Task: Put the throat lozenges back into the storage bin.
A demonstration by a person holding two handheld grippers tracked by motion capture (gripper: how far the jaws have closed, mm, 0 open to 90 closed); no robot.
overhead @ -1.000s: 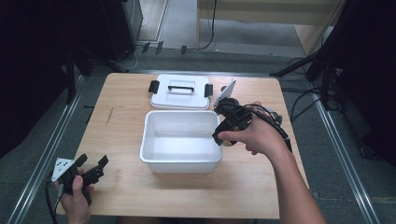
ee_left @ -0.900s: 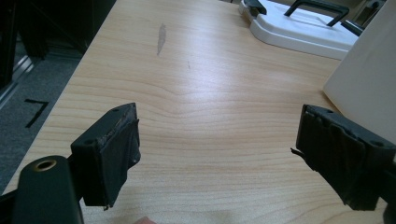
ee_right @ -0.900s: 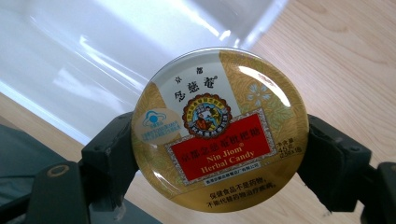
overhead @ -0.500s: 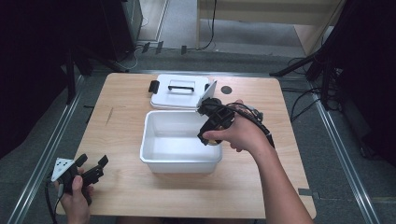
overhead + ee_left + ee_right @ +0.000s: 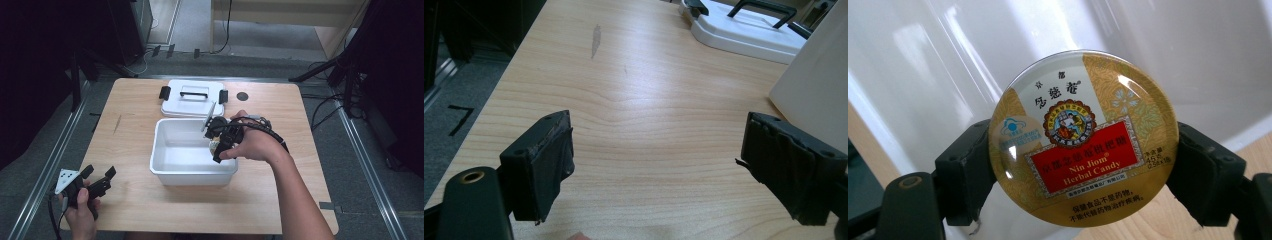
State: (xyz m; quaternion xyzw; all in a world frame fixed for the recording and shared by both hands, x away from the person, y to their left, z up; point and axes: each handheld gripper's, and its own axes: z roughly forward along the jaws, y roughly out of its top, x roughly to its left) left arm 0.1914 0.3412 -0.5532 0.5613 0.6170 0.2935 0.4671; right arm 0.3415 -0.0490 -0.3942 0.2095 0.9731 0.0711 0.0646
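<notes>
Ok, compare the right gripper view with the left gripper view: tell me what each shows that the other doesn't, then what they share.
Right gripper view alone: a round Nin Jiom Herbal Candy tin clamped between its black jaws, with the inside of the white bin behind it. Left gripper view alone: its jaws wide apart over bare wood, the white lid with a black handle lying farther off, and a grey smear on the wood. Shared: the wooden table and the white bin, seen from outside in the left view.

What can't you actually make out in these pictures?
- Candy tin, right gripper view: its back and contents are hidden; the small print is too fine.
- Right claw, high view: the hand covers its grip.
- White bin, left gripper view: cut off by the edge.
- Lid, high view: underside hidden.
</notes>
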